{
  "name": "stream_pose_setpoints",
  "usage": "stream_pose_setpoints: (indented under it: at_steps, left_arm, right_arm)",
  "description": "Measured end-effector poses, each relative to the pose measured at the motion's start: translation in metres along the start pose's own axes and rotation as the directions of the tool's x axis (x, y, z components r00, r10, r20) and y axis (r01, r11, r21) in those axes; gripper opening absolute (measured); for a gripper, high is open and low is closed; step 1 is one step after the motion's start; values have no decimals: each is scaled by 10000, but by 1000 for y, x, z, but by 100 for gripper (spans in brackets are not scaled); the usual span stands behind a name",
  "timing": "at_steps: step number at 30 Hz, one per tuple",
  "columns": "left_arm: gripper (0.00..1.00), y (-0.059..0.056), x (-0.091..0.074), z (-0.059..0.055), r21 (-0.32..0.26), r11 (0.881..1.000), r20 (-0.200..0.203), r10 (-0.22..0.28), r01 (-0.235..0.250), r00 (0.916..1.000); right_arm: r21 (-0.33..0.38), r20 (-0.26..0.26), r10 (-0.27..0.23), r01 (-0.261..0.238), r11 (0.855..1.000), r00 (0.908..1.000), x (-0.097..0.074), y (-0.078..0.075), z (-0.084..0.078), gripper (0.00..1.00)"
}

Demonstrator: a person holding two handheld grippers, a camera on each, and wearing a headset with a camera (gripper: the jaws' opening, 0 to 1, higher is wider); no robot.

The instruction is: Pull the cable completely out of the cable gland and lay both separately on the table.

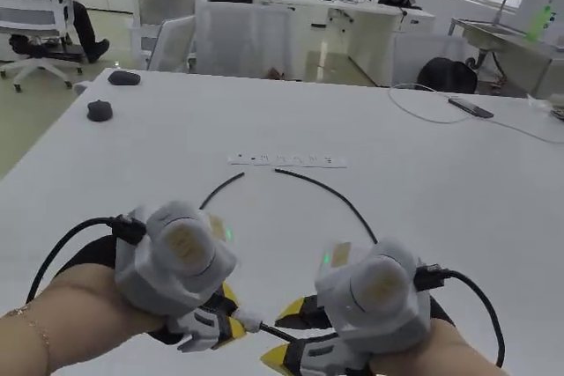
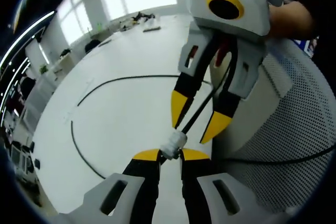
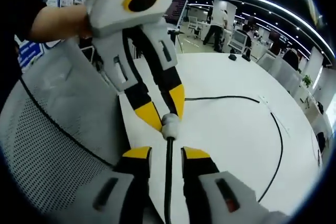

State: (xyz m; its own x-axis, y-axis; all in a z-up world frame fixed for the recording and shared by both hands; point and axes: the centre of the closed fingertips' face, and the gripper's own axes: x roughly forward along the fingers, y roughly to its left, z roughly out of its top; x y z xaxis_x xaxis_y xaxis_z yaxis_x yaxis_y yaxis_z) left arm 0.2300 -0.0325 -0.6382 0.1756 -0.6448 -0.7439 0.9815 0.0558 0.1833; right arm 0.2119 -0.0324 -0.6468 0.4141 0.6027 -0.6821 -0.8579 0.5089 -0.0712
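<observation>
White strip far on table: marks too small to read. Held both grippers low at near edge, my hands side by side, tips angled inward toward each other. Left gripper clamped tight on white gland, which sat just beyond my right tips. Right gripper jaws parted, straddling black cable just beside gland; couldn't tell if pads touched it. Cable ran into gland. Rest of cable curved away far across table toward strip.
</observation>
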Motion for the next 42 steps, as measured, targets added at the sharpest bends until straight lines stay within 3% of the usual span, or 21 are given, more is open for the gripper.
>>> stream_pose_setpoints:
  at_steps: [4, 8, 10, 12, 13, 16, 18, 20, 22, 24, 27, 28, 29, 31, 35, 36, 37, 39, 40, 41, 42]
  left_arm:
    - [15, -7, -6, 2, 414, 9991, -37, 26, -25, 10000]
    - [16, -2, -12, 5, 1708, 9840, 235, 474, -508, 9986]
    - [30, 2, -15, 7, 1855, 9779, 373, 908, -962, 9952]
    - [44, -2, -14, 13, 1730, 9808, 758, 785, -906, 9940]
    - [44, -2, -14, 13, 1713, 9814, 785, 742, -868, 9942]
    - [28, -13, -8, 1, 2066, 9780, 162, 245, -274, 9996]
    - [18, -17, -4, -2, 2139, 9766, 106, 225, -243, 9997]
    - [17, -16, -3, -4, 2149, 9758, 187, 369, -401, 9991]
    - [17, -12, -1, -9, 1860, 9801, 233, 665, -697, 9975]
    - [17, -7, 2, -20, 1393, 9845, 30, 1075, -1069, 9942]
    - [17, -7, 3, -21, 1400, 9840, -71, 1125, -1104, 9936]
    - [17, -3, 1, -26, 1630, 9787, -436, 1336, -1249, 9901]
    - [17, 0, -2, -29, 1625, 9762, -668, 1560, -1435, 9855]
    - [17, -1, -3, -27, 1277, 9809, -646, 1561, -1469, 9856]
    - [17, 0, -8, -26, 1284, 9763, -760, 1849, -1743, 9798]
    - [17, 0, -9, -27, 1275, 9751, -824, 1926, -1813, 9778]
    - [17, 1, -10, -27, 1241, 9745, -845, 1981, -1870, 9765]
    - [17, 0, -10, -28, 1144, 9747, -885, 2027, -1922, 9752]
    - [17, 0, -9, -32, 1296, 9725, -1075, 2079, -1936, 9722]
    - [17, 1, -8, -35, 1497, 9695, -1159, 2124, -1943, 9703]
    - [17, 0, -7, -36, 1532, 9691, -1188, 2122, -1933, 9700]
  right_arm:
    - [-267, 110, -34, 37, 9996, 9999, -2, 1, 2, 4]
    - [-156, 564, 142, -133, 9998, 9983, -6, 2, 10, 2]
    - [-318, 582, 134, -116, 9994, 9982, -6, 3, 11, 2]
    - [-532, 675, 305, -269, 9982, 9973, -6, 8, 13, 2]
    - [-675, 750, 390, -340, 9971, 9964, -6, 10, 15, 2]
    - [-821, 917, 549, -474, 9955, 9943, -6, 15, 19, 2]
    - [-822, 982, 652, -572, 9950, 9930, -6, 16, 20, 2]
    - [-843, 818, 680, -611, 9946, 9943, -4, 18, 17, 2]
    - [-880, 253, 287, -263, 9958, 9993, -2, 11, 6, 2]
    - [-906, 2, 164, -163, 9958, 9999, -1, 8, 0, 3]
    - [-925, -644, -237, 177, 9956, 9976, 0, 1, -14, 3]
    - [-932, -891, -423, 339, 9951, 9951, 0, -3, -19, 3]
    - [-846, -1324, -827, 719, 9938, 9877, -2, -10, -28, 3]
    - [-1025, -1916, -1349, 1169, 9878, 9722, -5, -20, -39, 4]
    - [-1421, -3066, -2161, 1799, 9734, 9270, -12, -38, -63, 5]
    - [-1566, -3451, -2359, 1920, 9688, 9084, -15, -41, -70, 5]
    - [-1712, -3605, -2429, 1921, 9663, 9006, -16, -43, -72, 5]
    - [-1589, -3485, -2329, 1877, 9693, 9079, -14, -41, -70, 5]
    - [-1579, -3255, -2128, 1690, 9729, 9213, -12, -37, -65, 6]
    - [-1483, -2585, -1622, 1268, 9808, 9523, -5, -26, -51, 8]
    - [-1374, -2183, -1346, 1061, 9848, 9666, -2, -20, -43, 12]
